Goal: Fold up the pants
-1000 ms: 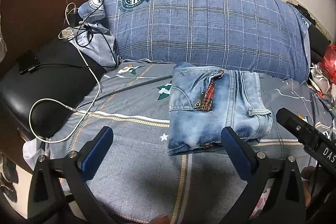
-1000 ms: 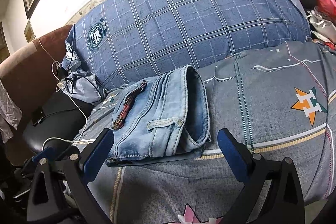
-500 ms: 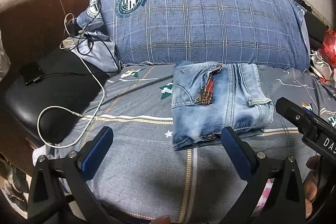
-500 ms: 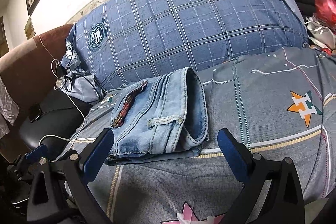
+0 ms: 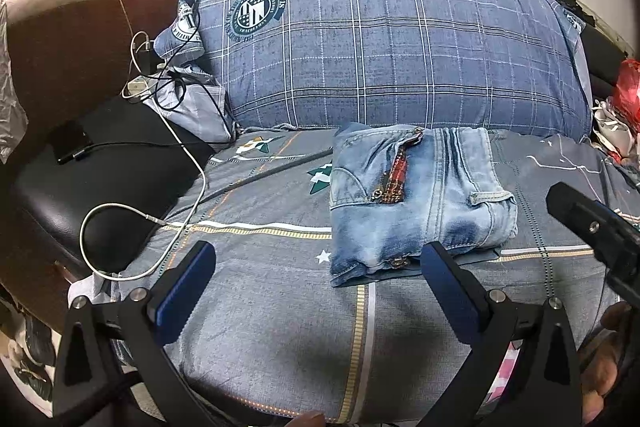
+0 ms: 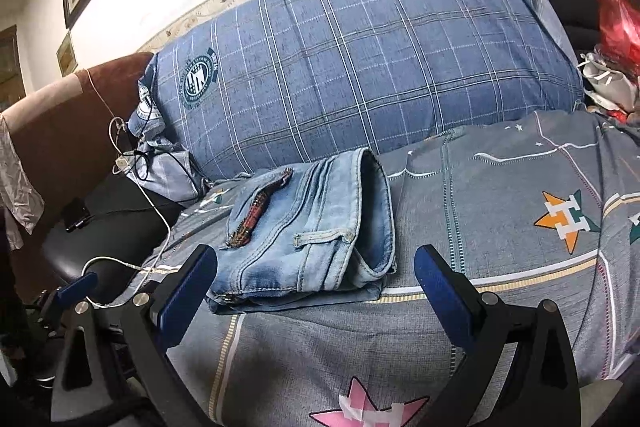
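Light blue denim pants [image 5: 416,199] lie folded into a compact bundle on the grey bedsheet [image 5: 260,315], just in front of the big blue checked pillow. My left gripper [image 5: 316,279] is open, near of the bundle and to its left, holding nothing. In the right wrist view the same pants [image 6: 312,231] lie flat with the rolled waistband to the right. My right gripper [image 6: 316,283] is open too, hovering just short of the bundle's near edge, with nothing between its fingers. The right gripper's body [image 5: 592,227] shows at the right edge of the left wrist view.
A large blue checked pillow [image 5: 384,47] fills the back. A black leather seat [image 5: 100,179] with white and black cables [image 5: 180,163] and a phone lies left. Red bag and clothes [image 6: 612,39] sit at the far right. A person's hand [image 5: 600,367] shows bottom right.
Both grippers have drawn back from the folded pants toward the near edge of the bed; the bundle looks a little farther off. The pants have not moved.
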Demonstrator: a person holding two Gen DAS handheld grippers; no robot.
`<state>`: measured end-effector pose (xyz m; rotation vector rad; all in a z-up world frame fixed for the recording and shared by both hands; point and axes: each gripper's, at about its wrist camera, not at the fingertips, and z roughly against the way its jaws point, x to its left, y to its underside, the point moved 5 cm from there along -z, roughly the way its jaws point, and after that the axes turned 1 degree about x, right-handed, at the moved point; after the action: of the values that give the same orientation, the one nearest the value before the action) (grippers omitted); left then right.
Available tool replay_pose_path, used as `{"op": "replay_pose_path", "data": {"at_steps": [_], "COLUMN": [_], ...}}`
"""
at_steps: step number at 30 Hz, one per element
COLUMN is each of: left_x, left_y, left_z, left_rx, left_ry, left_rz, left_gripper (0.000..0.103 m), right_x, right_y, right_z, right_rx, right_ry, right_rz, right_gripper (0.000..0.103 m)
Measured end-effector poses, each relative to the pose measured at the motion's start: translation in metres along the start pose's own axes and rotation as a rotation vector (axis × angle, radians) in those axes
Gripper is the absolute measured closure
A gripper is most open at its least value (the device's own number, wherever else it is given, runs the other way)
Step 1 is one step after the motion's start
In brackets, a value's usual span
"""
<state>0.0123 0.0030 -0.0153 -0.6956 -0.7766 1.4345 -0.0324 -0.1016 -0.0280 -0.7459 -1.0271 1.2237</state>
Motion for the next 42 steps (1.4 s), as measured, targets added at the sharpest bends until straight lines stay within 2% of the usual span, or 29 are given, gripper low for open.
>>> {"op": "replay_pose_path", "data": {"at_steps": [7,17,42], "left_x": [-0.011,-0.015,-0.006], "left_y": [0.002,0.004,0.003], "left_z": [-0.003,-0.01,-0.012], "left_rx": [0.007,0.041,0.046], "left_ry": [-0.009,0.005,0.029], "left_rz": [-0.034,-0.024,0.02], "left_gripper": [0.001,0.001,0.001], "right_x": [-0.006,-0.012,-0.013], "right_y": [0.002,0.0,0.0], "right_z": [0.001,-0.005,-0.013], "right_rx": [0.024,0.052,0.055], "right_ry": [-0.02,-0.047,-0.022], "right_rz": [-0.029,-0.058,-0.084], "right_gripper": [0.004,0.004,0.004]}}
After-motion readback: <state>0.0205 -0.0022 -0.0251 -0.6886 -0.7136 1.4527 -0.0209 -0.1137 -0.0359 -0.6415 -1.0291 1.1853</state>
